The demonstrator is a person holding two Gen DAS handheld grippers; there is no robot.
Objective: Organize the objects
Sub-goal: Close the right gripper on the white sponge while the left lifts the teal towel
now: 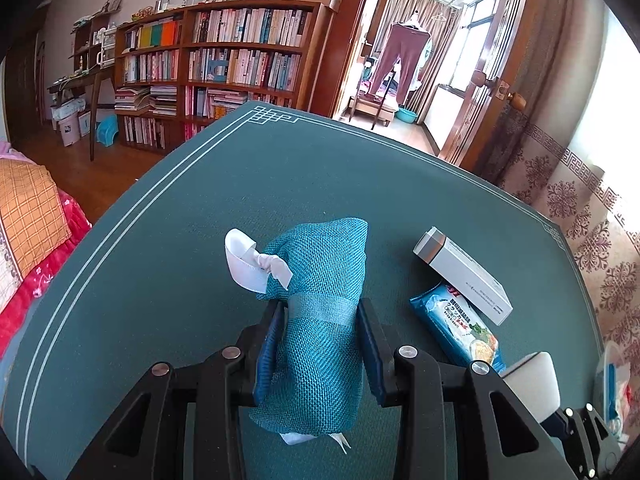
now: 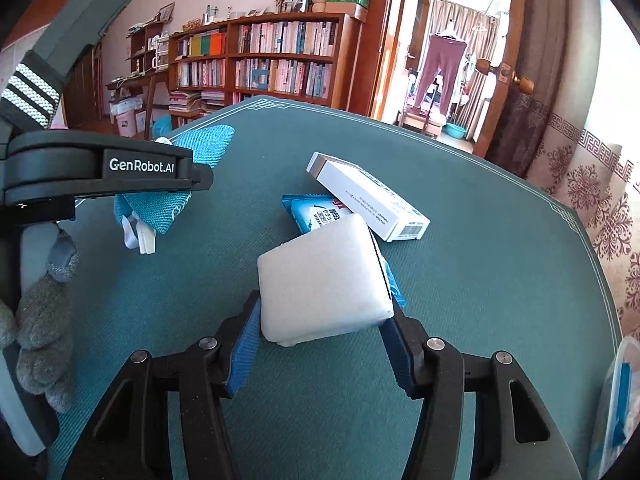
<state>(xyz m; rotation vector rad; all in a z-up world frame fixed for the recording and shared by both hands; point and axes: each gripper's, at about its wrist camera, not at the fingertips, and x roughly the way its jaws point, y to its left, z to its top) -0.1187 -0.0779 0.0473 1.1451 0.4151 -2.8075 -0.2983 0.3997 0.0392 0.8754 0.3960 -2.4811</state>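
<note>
While the left hand-held gripper (image 1: 320,320) clamps a teal fabric pouch (image 1: 320,300) above the green desk (image 1: 160,240), the right hand-held gripper (image 2: 322,320) grips a white foam block (image 2: 324,280) just beside a white carton (image 2: 368,196). Lower each gently, keeping items apart.

Wooden bookshelf (image 1: 224,60), sunlit doorway (image 1: 420,52), perhaps a balcony.

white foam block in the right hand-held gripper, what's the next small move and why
Probably lift the white foam block slightly: the right hand-held gripper already clamps it, and it overlaps the blue snack packet beside the white cardboard box.
</note>
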